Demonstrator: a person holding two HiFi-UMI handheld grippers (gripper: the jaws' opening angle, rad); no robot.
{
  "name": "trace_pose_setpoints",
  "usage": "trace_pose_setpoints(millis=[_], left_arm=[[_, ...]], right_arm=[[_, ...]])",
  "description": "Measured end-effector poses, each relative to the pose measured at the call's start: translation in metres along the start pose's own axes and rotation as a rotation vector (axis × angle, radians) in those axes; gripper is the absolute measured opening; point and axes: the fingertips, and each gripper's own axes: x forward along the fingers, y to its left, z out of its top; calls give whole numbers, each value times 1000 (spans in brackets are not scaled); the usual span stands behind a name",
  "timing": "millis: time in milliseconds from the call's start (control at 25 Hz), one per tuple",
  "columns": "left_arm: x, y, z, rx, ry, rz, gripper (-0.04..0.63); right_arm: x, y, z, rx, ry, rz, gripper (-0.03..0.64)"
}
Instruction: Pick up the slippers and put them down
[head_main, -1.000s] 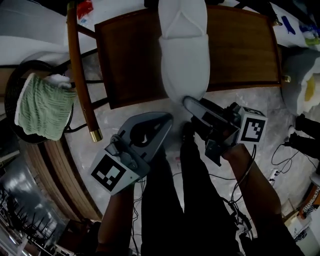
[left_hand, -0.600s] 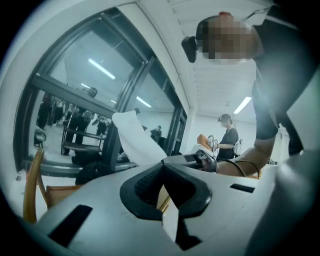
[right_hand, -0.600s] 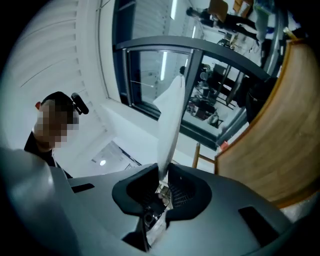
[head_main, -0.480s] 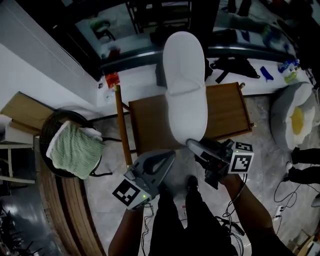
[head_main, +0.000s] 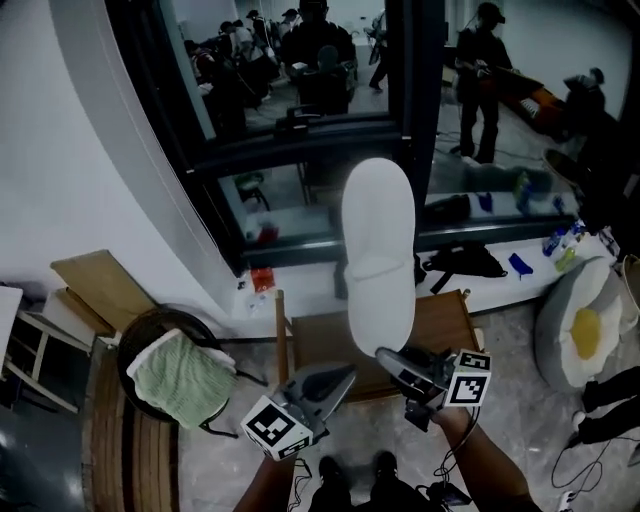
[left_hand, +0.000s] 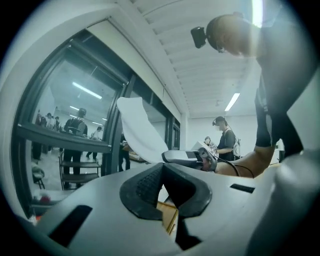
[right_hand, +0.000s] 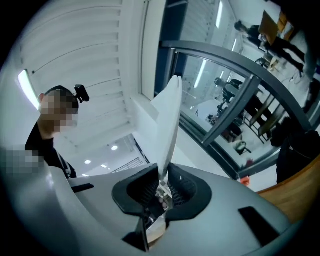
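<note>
One slipper (head_main: 378, 250) — two tools (head_main: 345, 372) (head_main: 384, 354) — one chair (head_main: 445, 330).

The left gripper (head_main: 341, 375) and right gripper (head_main: 388, 357) are grey moulded shells with black ribbed pads (left_hand: 144, 187); each carries a white cube (head_main: 468, 377) of black square markers; shoes (head_main: 384, 464) are dark.

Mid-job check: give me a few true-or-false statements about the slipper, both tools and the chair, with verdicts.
1. The right tool is clamped on the white slipper. True.
2. The left tool holds a second slipper. False: nothing is between its jaws.
3. The white slipper rests on the wooden chair. False: it is held in the air, clear of the seat.
4. A green cloth lies to the left of the wooden chair. True.
</note>
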Motion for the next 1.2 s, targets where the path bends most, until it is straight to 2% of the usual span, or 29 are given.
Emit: trace_pose_setpoints(millis=[400, 560, 680, 1000, 1200], left_arm=[[-17, -33, 81, 163, -59, -36, 3], [-19, -41, 92, 177, -68, -48, 3], [-19, -43, 96, 177, -82, -57, 3], [-15, -44, 108, 240, -95, -71, 3], [-19, -39, 106, 239, -112, -64, 3]], right_arm=[[6, 84, 53, -168, -49, 92, 60], [2, 105, 62, -195, -75, 123, 58], [-2, 109, 64, -203, -85, 127, 57], [-1, 102, 70, -202, -93, 127, 57], [2, 99, 67, -201, -92, 123, 57]])
